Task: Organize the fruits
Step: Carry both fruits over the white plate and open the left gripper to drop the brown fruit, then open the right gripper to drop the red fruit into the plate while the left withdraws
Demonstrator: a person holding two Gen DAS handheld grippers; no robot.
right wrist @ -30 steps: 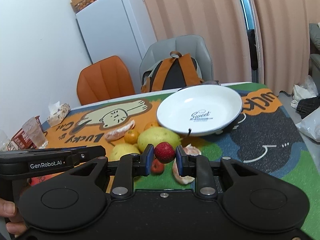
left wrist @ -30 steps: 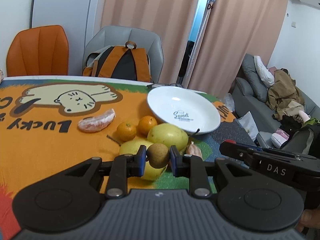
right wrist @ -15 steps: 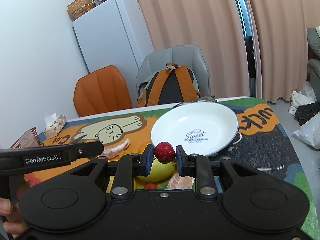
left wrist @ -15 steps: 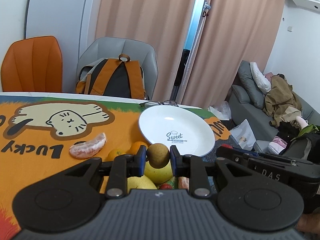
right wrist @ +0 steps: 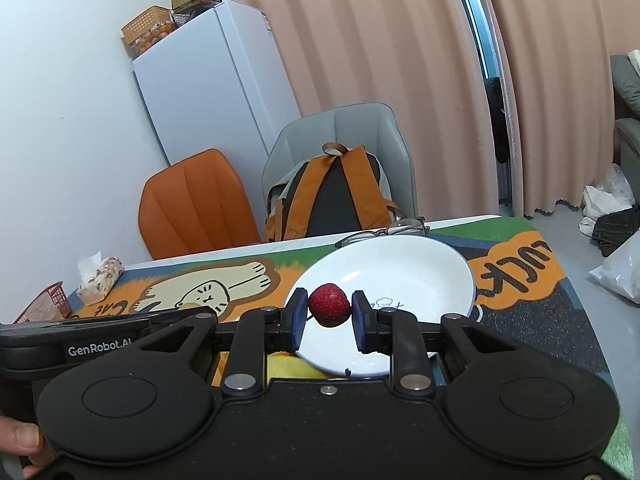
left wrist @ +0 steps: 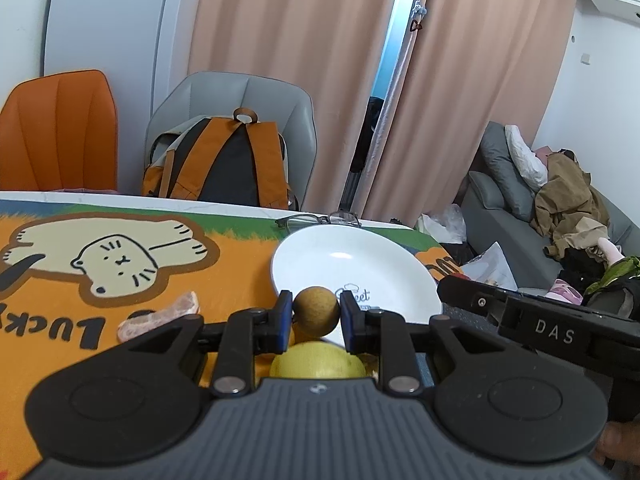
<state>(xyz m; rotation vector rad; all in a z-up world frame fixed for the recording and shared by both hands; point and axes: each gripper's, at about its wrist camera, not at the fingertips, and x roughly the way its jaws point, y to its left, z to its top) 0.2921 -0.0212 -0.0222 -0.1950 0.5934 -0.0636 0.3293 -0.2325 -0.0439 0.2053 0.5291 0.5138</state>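
Fruit sits clamped in both sets of tongs. The left gripper (left wrist: pixel 316 316) is closed on a small round brown fruit (left wrist: pixel 316 311), pinched between its 2 blue pads at their tips; from the left wrist view that fruit hangs in front of the near rim of the white plate (left wrist: pixel 360 268). The right gripper (right wrist: pixel 330 312) is closed on a small red fruit (right wrist: pixel 329 304), held the same way at the very tips of its pads, and from the right wrist view it sits over the left part of the plate's bowl.

Below the left gripper a yellow-green pear (left wrist: pixel 318 362) lies on the cat-print mat (left wrist: pixel 60 280), partly hidden by the gripper body. A peeled citrus segment (left wrist: pixel 160 314) lies on the mat to the left of the tongs, apart from the plate. A pair of glasses (left wrist: pixel 320 220) rests on the table just past the plate's far rim. The plate holds no fruit yet.
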